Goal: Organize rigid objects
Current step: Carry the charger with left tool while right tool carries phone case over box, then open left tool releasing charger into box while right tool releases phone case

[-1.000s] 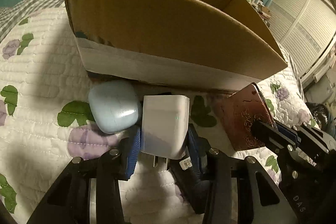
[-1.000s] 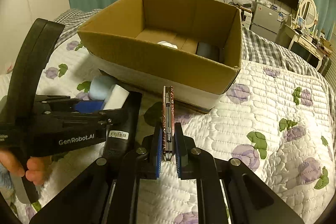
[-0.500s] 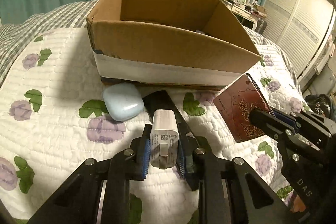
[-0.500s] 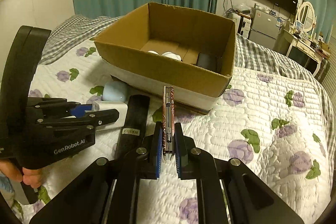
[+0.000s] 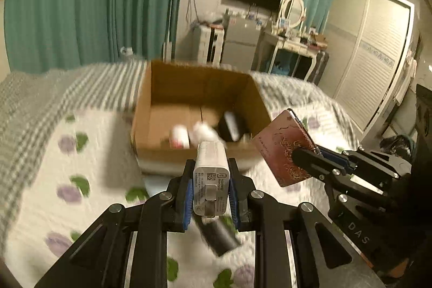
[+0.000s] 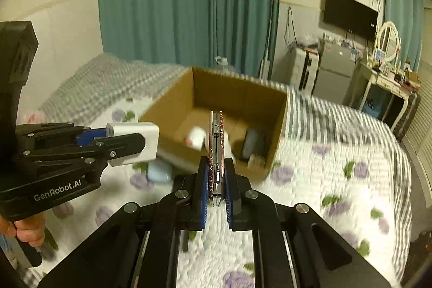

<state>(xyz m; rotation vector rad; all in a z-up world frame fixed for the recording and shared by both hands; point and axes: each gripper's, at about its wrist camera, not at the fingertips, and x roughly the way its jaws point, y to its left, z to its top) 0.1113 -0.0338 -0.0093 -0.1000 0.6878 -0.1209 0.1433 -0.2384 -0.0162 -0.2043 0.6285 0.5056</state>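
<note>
My left gripper (image 5: 211, 188) is shut on a white charger block (image 5: 212, 174), held in the air above the quilt, prongs toward the camera. My right gripper (image 6: 216, 180) is shut on a thin dark-red patterned case (image 6: 216, 142), held edge-on; its flat face (image 5: 283, 147) shows in the left wrist view. Beyond both stands an open cardboard box (image 5: 199, 88) with two small white containers (image 5: 179, 136) and a dark object (image 5: 229, 126) inside. From the right wrist view the charger block (image 6: 135, 136) hangs left of the box (image 6: 237, 91).
A pale-blue rounded case (image 6: 159, 172) lies on the flowered quilt (image 5: 89, 153) by the box's near wall. A long black object (image 5: 218, 234) lies on the quilt below my left gripper. A person's hand (image 6: 24, 231) holds the left gripper's handle. Furniture and teal curtains stand behind the bed.
The left gripper closed on the white charger and lifted it off the quilt. Both grippers rose with their objects, so the box now sits lower in view with its inside visible.
</note>
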